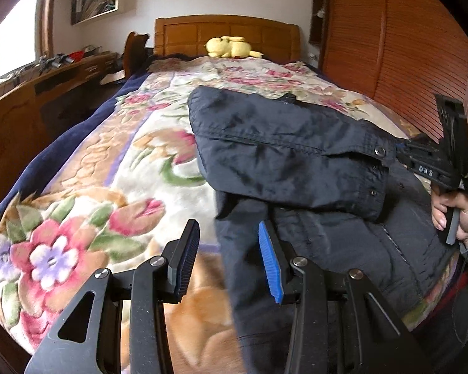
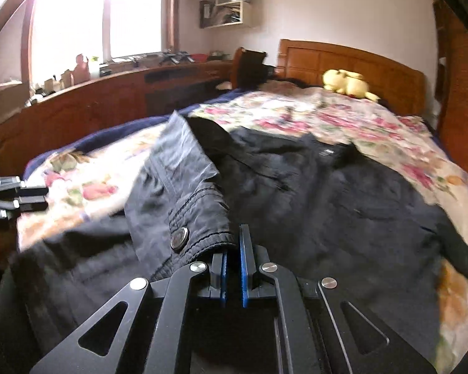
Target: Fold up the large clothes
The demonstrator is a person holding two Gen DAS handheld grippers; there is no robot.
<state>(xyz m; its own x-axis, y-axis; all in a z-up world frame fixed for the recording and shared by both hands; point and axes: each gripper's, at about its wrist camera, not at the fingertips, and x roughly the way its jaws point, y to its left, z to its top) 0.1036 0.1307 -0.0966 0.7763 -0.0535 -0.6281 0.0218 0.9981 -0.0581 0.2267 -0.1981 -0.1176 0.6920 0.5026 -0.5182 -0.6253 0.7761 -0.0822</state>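
Left wrist view, left side: long wooden desk (image 1: 62, 74) cluttered on top, then a bed with a floral plush blanket (image 1: 87, 205) edged in navy. Left gripper (image 1: 229, 258) low at centre, jaws apart, nothing between the pads; the blue-padded finger (image 1: 270, 261) sits over the edge of the dark navy nylon jacket (image 1: 296, 162). Jacket lies on the blanket right of centre, a cuffed sleeve with snap button folded across its body. Yellow plush toy (image 1: 231, 46) by the wooden headboard (image 1: 227, 34). Far right: a hand (image 1: 452, 212) holding the right gripper (image 1: 399, 151), wooden louvred wardrobe (image 1: 405, 46) behind.

Right wrist view: bright window (image 2: 93, 15) at left, left gripper at the frame's left edge, right gripper clamped together on the sleeve cuff (image 2: 199, 224), cuff lifted above the spread jacket.
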